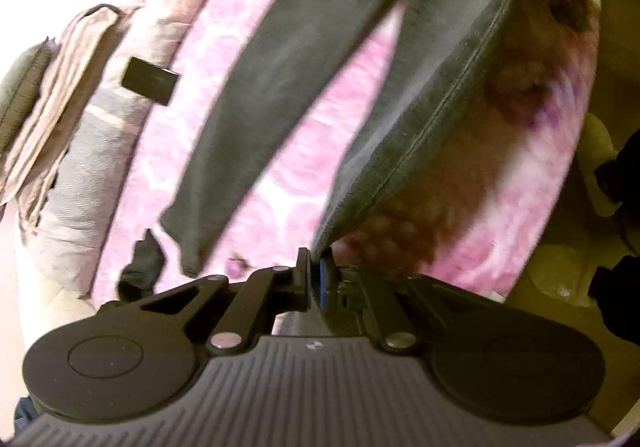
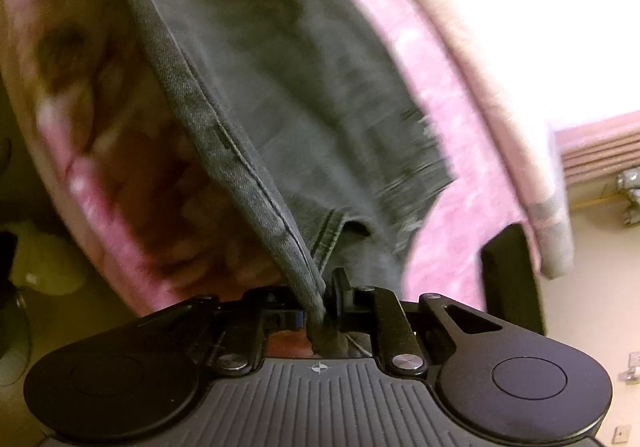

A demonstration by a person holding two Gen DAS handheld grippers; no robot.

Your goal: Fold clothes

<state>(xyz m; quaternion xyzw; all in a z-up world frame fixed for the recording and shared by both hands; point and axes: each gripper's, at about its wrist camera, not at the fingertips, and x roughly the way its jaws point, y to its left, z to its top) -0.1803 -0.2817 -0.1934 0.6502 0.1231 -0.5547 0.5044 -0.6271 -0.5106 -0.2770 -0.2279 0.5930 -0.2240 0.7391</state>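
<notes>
Bed with pink floral blanket (image 1: 304, 151), grey jeans (image 1: 256, 95) spread on it, folded clothes (image 1: 48, 99) beside

left hand-held gripper (image 1: 316, 267) clamped | right hand-held gripper (image 2: 326, 287) clamped

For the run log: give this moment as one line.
left gripper: shut on grey jeans | right gripper: shut on grey jeans | surface: pink floral bedspread

- The grey trousers (image 1: 280, 67) ran off the top edge in both views;
- the pink bedspread (image 1: 312, 151) was motion-blurred; its brown pattern could not be made out.
</notes>
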